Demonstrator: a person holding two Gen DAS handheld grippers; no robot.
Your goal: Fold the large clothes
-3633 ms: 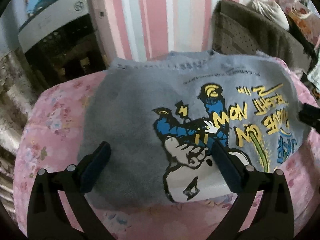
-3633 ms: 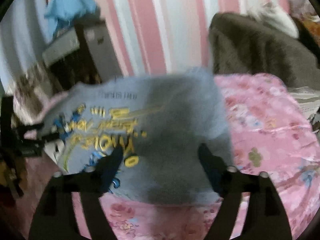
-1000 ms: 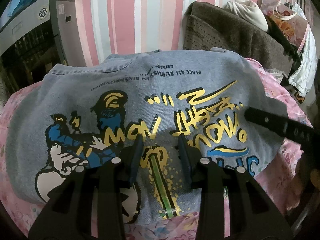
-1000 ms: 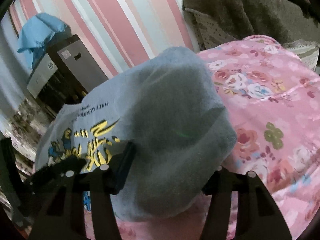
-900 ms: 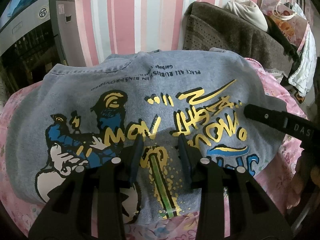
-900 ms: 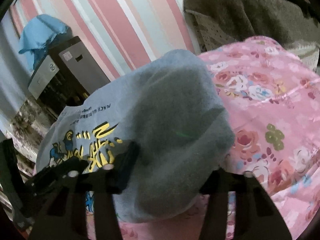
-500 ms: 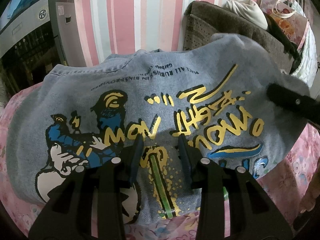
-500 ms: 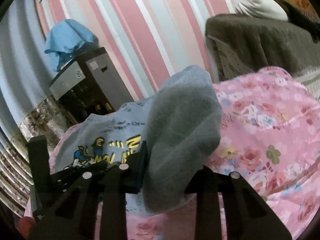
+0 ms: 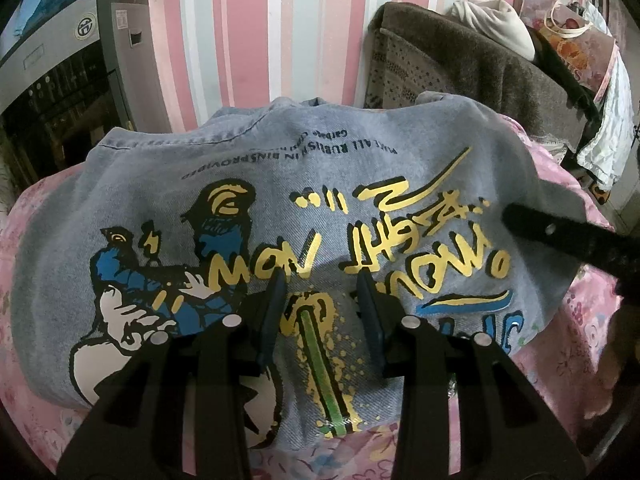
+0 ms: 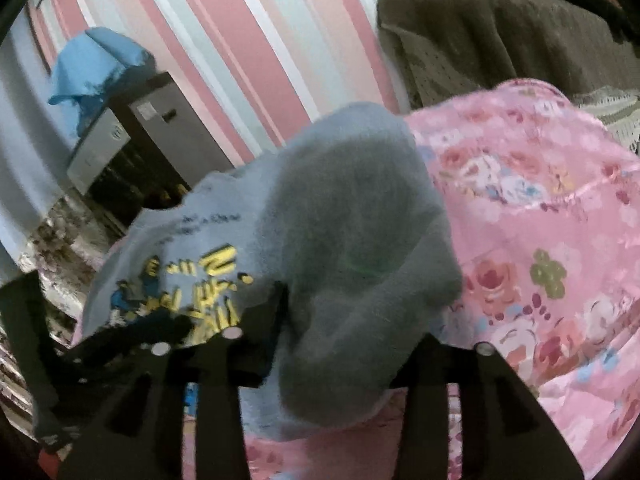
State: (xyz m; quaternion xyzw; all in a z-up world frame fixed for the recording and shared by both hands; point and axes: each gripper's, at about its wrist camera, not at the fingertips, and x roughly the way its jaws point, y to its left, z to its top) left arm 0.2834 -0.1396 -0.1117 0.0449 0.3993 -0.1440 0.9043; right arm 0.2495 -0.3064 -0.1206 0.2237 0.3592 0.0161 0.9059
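Note:
A grey denim-look garment (image 9: 328, 184) with a blue and yellow cartoon print lies spread on the pink floral bedspread (image 10: 540, 240). My left gripper (image 9: 319, 280) rests its tips on the middle of the print. Its jaws are a narrow gap apart, and the flat cloth shows between them. My right gripper (image 10: 348, 332) is at the garment's right side, and one finger shows as a black bar (image 9: 568, 240) in the left wrist view. Its jaws are opening around a bunched fold of the fleecy grey lining (image 10: 360, 248), which hides the right fingertip.
A pink striped wall (image 9: 248, 28) runs behind the bed. At the left stands a grey appliance (image 9: 68, 80) with a blue cloth (image 10: 96, 64) on top. A brown blanket (image 9: 460, 72) covers furniture at the back right, with a white bundle (image 9: 500, 20) and bags on it.
The right gripper closed on the garment's right side, lifted it up and inward, then came back down with its jaws widening. The left gripper and the print under it stayed put.

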